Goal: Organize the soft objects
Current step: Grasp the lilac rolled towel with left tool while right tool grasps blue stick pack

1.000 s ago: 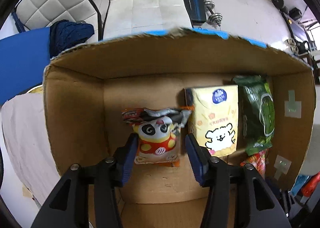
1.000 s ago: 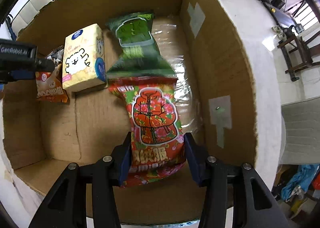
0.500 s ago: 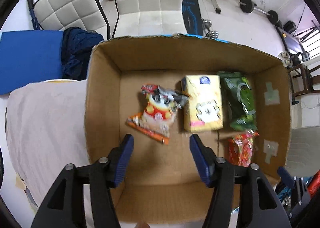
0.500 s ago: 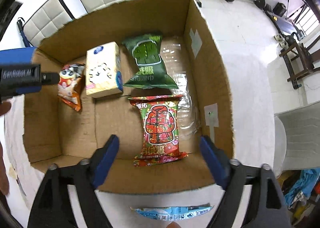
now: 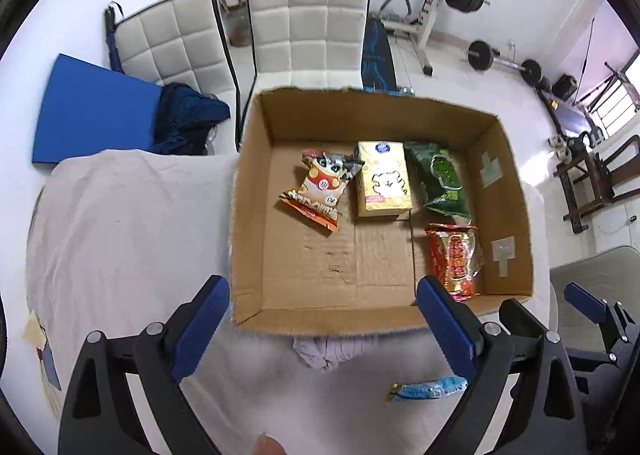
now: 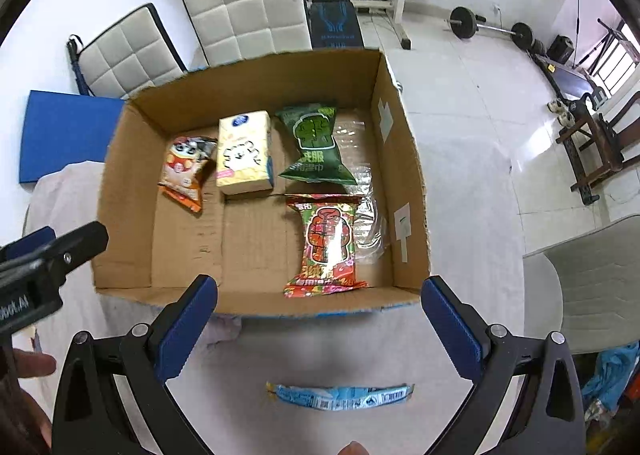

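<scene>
Beyond our left claw and right claw, both opening wide and empty, the corrugated brown cardboard box holds four crinkly soft packets; a flat blue wrapper lies below on the cloth-covered table.

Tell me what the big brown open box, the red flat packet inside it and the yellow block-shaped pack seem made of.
Big brown open box: corrugated cardboard, matte, with fluted dents in the floor. Red flat packet: glossy plastic film, judging by the glare streak and crimped ends. Yellow block-shaped pack: probably soft plastic wrap over tissues; smooth, slight sheen.
</scene>
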